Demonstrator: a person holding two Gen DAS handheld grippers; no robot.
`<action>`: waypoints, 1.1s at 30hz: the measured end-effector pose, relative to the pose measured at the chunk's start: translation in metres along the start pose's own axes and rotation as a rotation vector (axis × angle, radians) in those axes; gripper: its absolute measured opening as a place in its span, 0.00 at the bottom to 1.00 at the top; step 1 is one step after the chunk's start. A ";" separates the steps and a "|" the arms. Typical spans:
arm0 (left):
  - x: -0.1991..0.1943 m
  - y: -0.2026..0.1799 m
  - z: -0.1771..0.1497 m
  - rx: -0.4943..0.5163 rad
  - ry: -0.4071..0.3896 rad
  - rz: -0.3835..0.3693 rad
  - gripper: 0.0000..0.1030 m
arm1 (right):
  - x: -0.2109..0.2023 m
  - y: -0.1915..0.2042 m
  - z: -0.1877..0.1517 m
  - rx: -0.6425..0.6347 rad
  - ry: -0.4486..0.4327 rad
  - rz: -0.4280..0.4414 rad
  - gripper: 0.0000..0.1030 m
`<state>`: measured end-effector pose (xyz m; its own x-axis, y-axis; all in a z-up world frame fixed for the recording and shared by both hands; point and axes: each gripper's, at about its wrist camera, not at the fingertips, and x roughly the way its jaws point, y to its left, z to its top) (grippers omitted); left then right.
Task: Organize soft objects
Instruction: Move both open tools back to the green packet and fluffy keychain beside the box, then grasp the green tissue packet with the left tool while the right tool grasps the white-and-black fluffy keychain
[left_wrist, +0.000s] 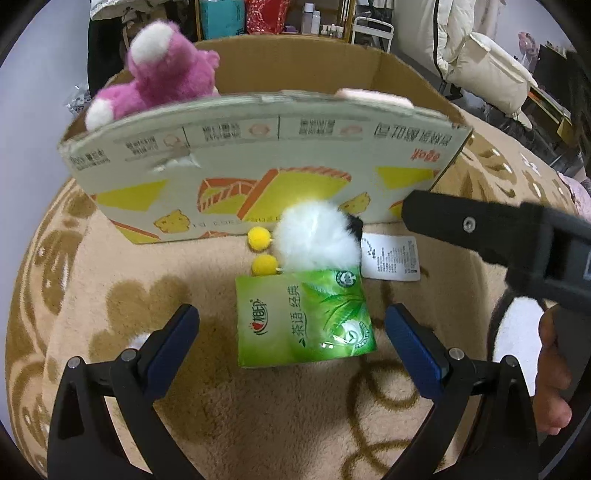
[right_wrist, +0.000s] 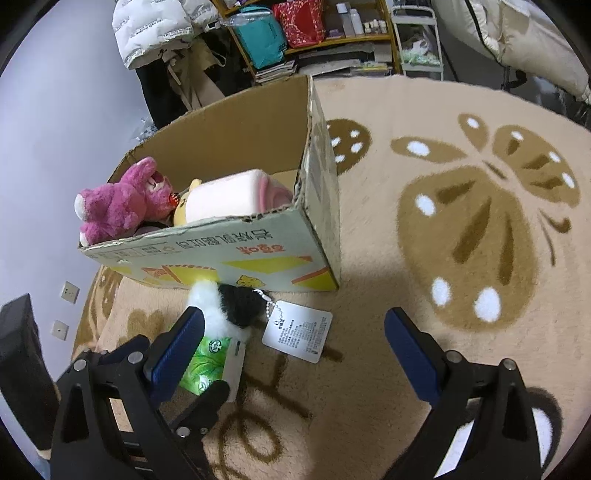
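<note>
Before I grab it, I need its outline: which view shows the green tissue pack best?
The left wrist view: the green tissue pack lies whole between the open fingers. In the right wrist view it is mostly hidden behind a hand-held gripper finger.

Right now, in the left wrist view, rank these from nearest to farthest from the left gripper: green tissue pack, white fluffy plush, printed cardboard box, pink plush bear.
From the left gripper:
1. Green tissue pack, between its fingers.
2. White fluffy plush, just beyond the pack.
3. Printed cardboard box, behind the plush.
4. Pink plush bear, inside the box, far left.
</note>
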<state>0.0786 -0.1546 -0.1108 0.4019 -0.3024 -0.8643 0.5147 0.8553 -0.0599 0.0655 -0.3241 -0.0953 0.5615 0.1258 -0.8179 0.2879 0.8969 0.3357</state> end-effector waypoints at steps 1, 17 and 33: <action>0.003 -0.001 -0.001 0.002 0.002 -0.001 0.97 | 0.003 -0.001 0.000 0.008 0.013 0.010 0.99; 0.025 0.001 -0.007 -0.024 0.017 0.092 0.94 | 0.026 0.009 -0.004 -0.013 0.070 0.060 0.99; 0.022 0.010 -0.013 -0.017 -0.024 0.077 0.74 | 0.057 0.023 0.000 0.005 0.097 0.147 0.61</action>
<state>0.0830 -0.1473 -0.1364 0.4576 -0.2456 -0.8546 0.4693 0.8831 -0.0025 0.1039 -0.2960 -0.1345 0.5203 0.2964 -0.8009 0.2116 0.8638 0.4572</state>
